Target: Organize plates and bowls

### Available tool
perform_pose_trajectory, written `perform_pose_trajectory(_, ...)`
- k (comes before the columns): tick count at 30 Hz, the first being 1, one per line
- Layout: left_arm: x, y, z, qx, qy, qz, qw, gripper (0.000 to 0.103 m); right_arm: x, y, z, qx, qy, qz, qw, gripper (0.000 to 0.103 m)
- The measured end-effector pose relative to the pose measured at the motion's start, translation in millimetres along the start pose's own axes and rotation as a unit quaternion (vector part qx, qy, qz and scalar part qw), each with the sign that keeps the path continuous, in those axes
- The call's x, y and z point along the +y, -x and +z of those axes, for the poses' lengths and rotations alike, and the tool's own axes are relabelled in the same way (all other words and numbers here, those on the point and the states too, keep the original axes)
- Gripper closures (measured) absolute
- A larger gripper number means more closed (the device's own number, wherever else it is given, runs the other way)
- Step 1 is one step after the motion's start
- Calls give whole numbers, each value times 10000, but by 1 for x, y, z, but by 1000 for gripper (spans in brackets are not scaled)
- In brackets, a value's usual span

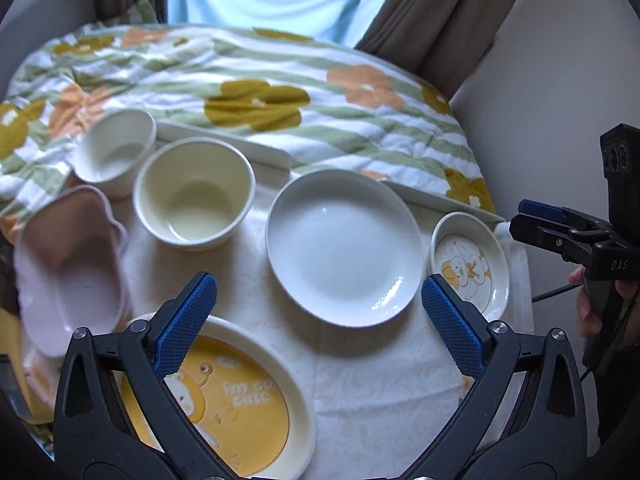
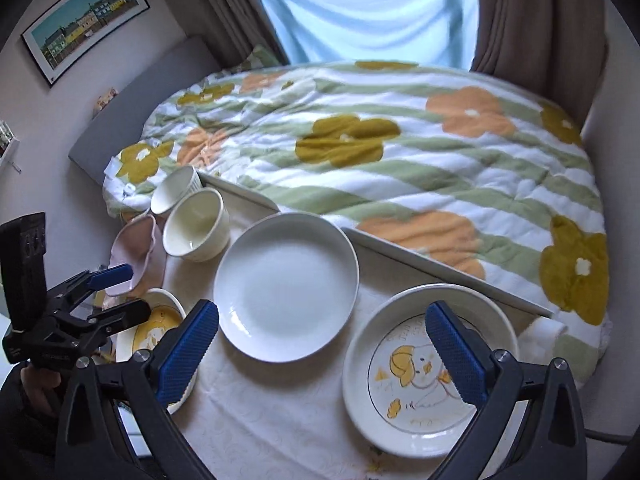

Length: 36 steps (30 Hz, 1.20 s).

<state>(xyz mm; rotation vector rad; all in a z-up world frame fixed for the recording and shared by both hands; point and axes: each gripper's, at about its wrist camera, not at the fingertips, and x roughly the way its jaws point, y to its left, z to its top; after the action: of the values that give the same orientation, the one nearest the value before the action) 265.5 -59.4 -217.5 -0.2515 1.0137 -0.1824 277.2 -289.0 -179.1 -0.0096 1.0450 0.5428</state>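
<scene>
Our left gripper (image 1: 318,316) and right gripper (image 2: 322,346) hang wide open and empty above the yellow plate (image 1: 240,400) and duck plate (image 2: 416,368); the white plate (image 2: 286,286) sits between, bowls (image 1: 195,198) far left. Crowded rims risk a knock.

far: window (image 2: 360,8) behind pale blue sheer, daylight coming through | window sides: brown curtains (image 2: 532,20) | middle: bed under a quilt (image 2: 400,160) with green stripes and orange and mustard flowers | left: grey headboard (image 2: 132,108), white wall, framed townscape picture (image 2: 86,16) | near: white patterned tablecloth (image 2: 280,412)
</scene>
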Motion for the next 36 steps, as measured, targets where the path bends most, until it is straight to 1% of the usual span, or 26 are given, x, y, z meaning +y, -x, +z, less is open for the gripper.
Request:
perform_pose_trajectory(2, 9, -26, 4, 248, 50, -44, 9997, 10, -7, -27, 5, 252, 86, 69, 9996, 0)
perform_pose_trajectory(3, 13, -36, 4, 361, 73, -77, 9993, 16, -9, -38, 7, 398, 142, 61, 9991, 1)
perform_pose_trajectory(4, 17, -49, 4, 499, 100, -103, 9987, 23, -11, -53, 9, 545, 222, 27, 9983, 5)
perform_pose_trajectory(5, 20, -60, 4, 614, 114, -119, 9980, 26, -13, -64, 10, 669, 281, 34, 9974, 19)
perform_pose_trajectory(6, 23, -70, 3, 731, 122, -143, 9971, 32, -17, -77, 11, 815, 343, 75, 9961, 30)
perform_pose_trajectory(7, 25, -81, 2, 862, 129, -170, 9960, 39, -19, -89, 11, 951, 389, 100, 9947, 33)
perform_pose_trajectory(9, 31, -94, 0, 1031, 128, -149, 9945, 47, -22, -106, 10, 1131, 437, 139, 9925, 41)
perform_pose_trajectory(10, 32, -98, -1, 1093, 122, -143, 9938, 50, -22, -111, 9, 1185, 448, 157, 9918, 43)
perform_pose_trajectory(12, 35, -106, -2, 1179, 135, -192, 9927, 52, -25, -121, 8, 1298, 499, 214, 9901, 48)
perform_pose_trajectory(14, 37, -112, -4, 1255, 131, -213, 9918, 56, -27, -127, 8, 1366, 531, 238, 9889, 53)
perform_pose_trajectory(15, 37, -115, -5, 1298, 126, -218, 9912, 64, -27, -129, 8, 1390, 541, 257, 9885, 55)
perform_pose_trajectory(16, 38, -117, -5, 1333, 120, -215, 9908, 69, -29, -131, 9, 1419, 546, 267, 9880, 55)
perform_pose_trajectory(17, 38, -119, -5, 1361, 113, -197, 9904, 70, -30, -133, 9, 1465, 544, 275, 9873, 57)
perform_pose_trajectory(19, 38, -120, -4, 1350, 109, -198, 9906, 72, -31, -136, 9, 1529, 512, 307, 9864, 64)
perform_pose_trajectory(20, 38, -120, -4, 1354, 94, -178, 9906, 75, -32, -138, 9, 1558, 496, 330, 9860, 70)
perform_pose_trajectory(21, 39, -120, -3, 1359, 73, -133, 9906, 80, -33, -139, 8, 1582, 490, 340, 9856, 70)
perform_pose_trajectory(22, 39, -121, -2, 1366, 71, -96, 9906, 83, -33, -140, 8, 1593, 494, 343, 9854, 71)
perform_pose_trajectory(24, 40, -122, -1, 1373, 133, -150, 9903, 85, -33, -142, 6, 1631, 502, 397, 9845, 81)
perform_pose_trajectory(26, 38, -122, -1, 1359, 121, -115, 9906, 86, -32, -144, 6, 1661, 493, 413, 9840, 85)
perform_pose_trajectory(29, 37, -122, -1, 1337, 125, -61, 9909, 85, -33, -143, 5, 1622, 445, 410, 9849, 85)
perform_pose_trajectory(32, 37, -121, -2, 1303, 141, -39, 9914, 86, -37, -143, 6, 1596, 275, 533, 9854, 85)
perform_pose_trajectory(36, 32, -120, -2, 1275, 47, 63, 9918, 86, -36, -141, 5, 1588, 221, 546, 9856, 85)
